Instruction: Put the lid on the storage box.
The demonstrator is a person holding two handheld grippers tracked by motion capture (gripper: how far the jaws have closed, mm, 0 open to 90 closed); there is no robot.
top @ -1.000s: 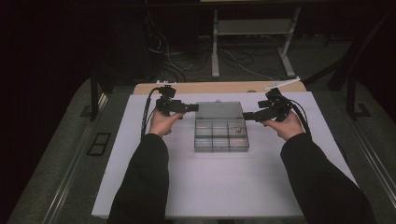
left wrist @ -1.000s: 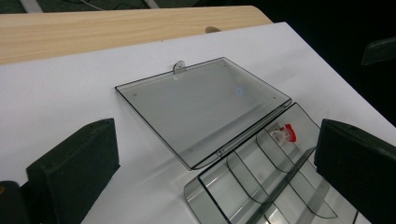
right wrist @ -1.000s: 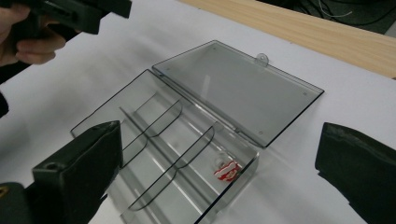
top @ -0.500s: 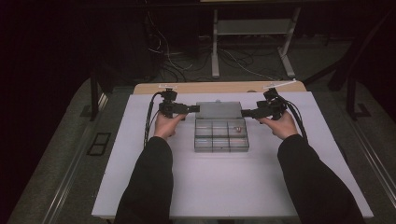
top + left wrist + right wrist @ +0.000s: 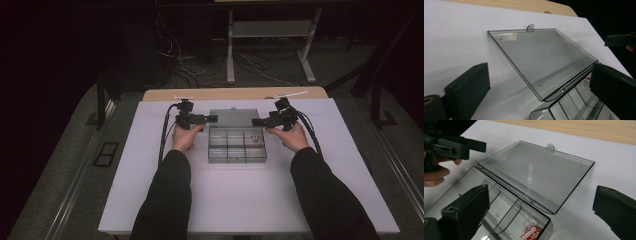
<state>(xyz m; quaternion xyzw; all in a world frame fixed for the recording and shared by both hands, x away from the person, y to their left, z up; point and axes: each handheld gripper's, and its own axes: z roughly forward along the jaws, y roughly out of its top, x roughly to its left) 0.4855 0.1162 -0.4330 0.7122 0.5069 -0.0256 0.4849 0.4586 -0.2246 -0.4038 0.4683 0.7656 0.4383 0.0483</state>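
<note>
Box position: your clear compartment box (image 5: 237,145) lies on the white table sheet (image 5: 150,200), lid (image 5: 234,117) flat behind it, long axis across you.
Left gripper (image 5: 212,118): jaws wide, empty, at the lid's left edge.
Right gripper (image 5: 256,122): jaws wide, empty, at its right edge; equally near.
Contents: red-and-white sticker piece (image 5: 531,233) in a rear compartment nearest your right.
Writing: none legible.

Clear compartment box (image 5: 237,145) on the white table — lid (image 5: 233,118) flat open behind, red-white piece (image 5: 531,233) inside
</note>
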